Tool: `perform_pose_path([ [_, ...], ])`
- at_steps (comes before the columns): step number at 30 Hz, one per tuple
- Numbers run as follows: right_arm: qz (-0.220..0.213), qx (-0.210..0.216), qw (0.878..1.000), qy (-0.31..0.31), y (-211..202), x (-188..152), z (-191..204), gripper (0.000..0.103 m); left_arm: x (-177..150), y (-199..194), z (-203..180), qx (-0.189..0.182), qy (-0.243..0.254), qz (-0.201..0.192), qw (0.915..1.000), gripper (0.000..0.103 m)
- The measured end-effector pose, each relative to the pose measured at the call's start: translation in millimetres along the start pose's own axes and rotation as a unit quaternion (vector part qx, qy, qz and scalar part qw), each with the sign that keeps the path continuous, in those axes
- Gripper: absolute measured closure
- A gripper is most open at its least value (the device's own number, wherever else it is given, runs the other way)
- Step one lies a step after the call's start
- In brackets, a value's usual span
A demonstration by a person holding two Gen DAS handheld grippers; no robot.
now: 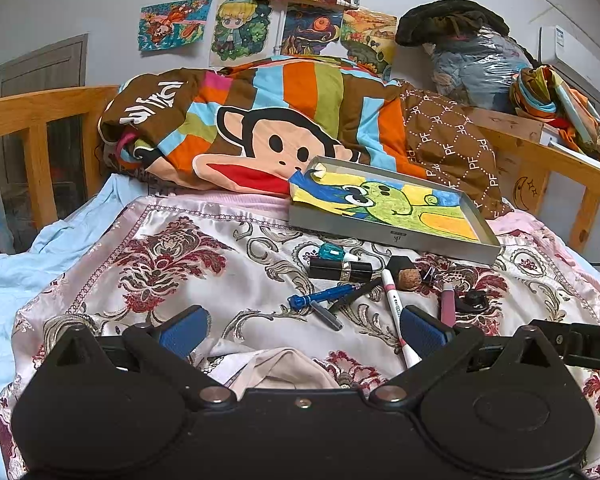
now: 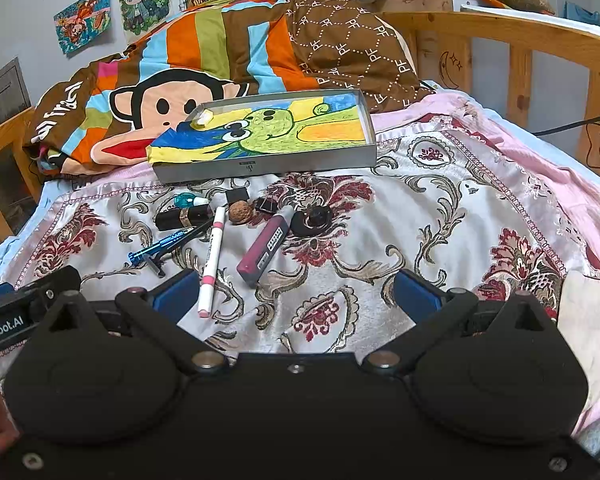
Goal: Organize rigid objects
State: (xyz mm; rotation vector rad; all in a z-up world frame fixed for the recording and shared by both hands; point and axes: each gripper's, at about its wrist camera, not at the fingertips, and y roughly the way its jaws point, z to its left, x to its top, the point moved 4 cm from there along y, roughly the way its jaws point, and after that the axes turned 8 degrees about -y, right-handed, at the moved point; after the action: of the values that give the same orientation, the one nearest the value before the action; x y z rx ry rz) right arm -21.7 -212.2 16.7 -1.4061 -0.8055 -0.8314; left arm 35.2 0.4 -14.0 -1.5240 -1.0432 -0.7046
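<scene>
Both grippers hang over the bed with jaws spread wide, nothing in them: left gripper (image 1: 300,330), right gripper (image 2: 296,292). The clutter sits on the floral satin cloth (image 2: 440,200): a white marker with pink bands (image 2: 211,262), a dark pink lip gloss tube (image 2: 264,246), a blue pen (image 2: 162,245), a black lipstick (image 2: 182,217), a walnut (image 2: 241,212). Just behind them is the grey tray (image 2: 300,162), lined with a crayon drawing.

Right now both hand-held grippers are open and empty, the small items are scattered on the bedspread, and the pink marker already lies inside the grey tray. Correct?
Not quite. The pink marker lies on the bedspread in front of the grey tray, not inside it, as the right wrist view shows. The rest holds: left hand-held gripper and right hand-held gripper are open and empty.
</scene>
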Motion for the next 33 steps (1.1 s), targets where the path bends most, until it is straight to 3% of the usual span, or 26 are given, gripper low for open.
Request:
perform_pose_path([
  [15,0.007,0.012,1.0,0.014,1.4,0.1,0.2,0.0,-3.9,3.5,2.1,0.0,-0.001,0.005,1.0,0.001],
  [26,0.055,0.014,0.997,0.053,28.8,-3.1,-12.5,0.0,0.6,29.2,6.6,-0.031,-0.05,0.051,0.9969,0.001],
  [30,0.068,0.028,0.996,0.044,48.7,0.7,-15.8,0.0,9.5,49.0,5.4,-0.06,-0.072,0.087,0.9919,0.001],
  [33,0.063,0.041,0.997,0.014,59.1,7.0,-13.3,0.0,15.6,70.9,-0.5,-0.105,-0.086,0.124,0.983,0.001],
])
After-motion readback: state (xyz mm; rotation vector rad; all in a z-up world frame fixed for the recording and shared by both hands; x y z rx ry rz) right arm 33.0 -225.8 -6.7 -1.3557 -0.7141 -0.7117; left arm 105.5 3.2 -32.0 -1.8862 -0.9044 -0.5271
